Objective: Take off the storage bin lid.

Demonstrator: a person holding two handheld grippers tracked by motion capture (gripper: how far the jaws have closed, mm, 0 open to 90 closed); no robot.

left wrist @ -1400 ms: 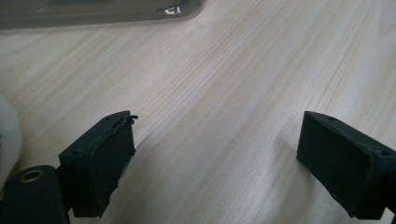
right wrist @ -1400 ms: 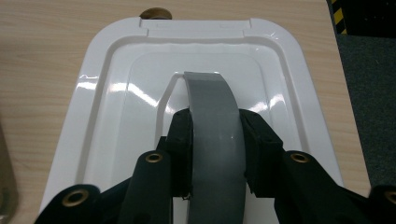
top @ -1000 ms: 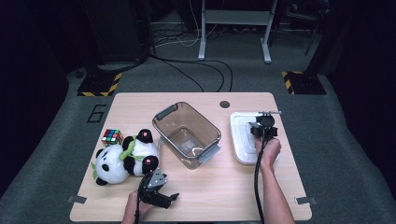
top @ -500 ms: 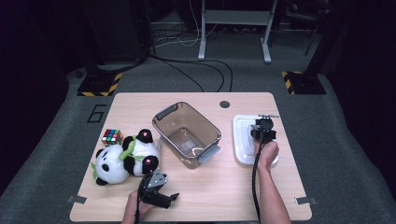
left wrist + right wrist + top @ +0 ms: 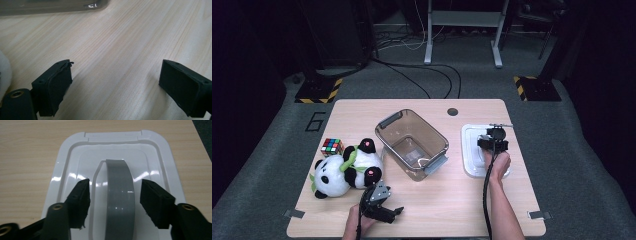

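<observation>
A white lid (image 5: 471, 152) with a grey arched handle (image 5: 120, 182) lies flat at the table's right. My right gripper (image 5: 493, 136) hovers over it. In the right gripper view the right gripper (image 5: 115, 202) straddles the handle, and its jaws have just been opening. There is a gap on each side of the handle, so the pads do not press on it. My left gripper (image 5: 388, 207) rests low near the table's front edge. Seen in its own view, the left gripper (image 5: 115, 85) is open wide over bare wood with nothing between its fingers.
A clear plastic bin (image 5: 412, 140) with grey latches stands empty in the middle of the table. A panda plush (image 5: 344, 167) lies at the left, close behind my left gripper, with a colour cube (image 5: 332, 146) beside it. The floor beyond holds cables and a desk frame.
My right gripper has drawn back slightly toward the person while staying over the lid. The left gripper, bin, panda and cube stay where they were.
</observation>
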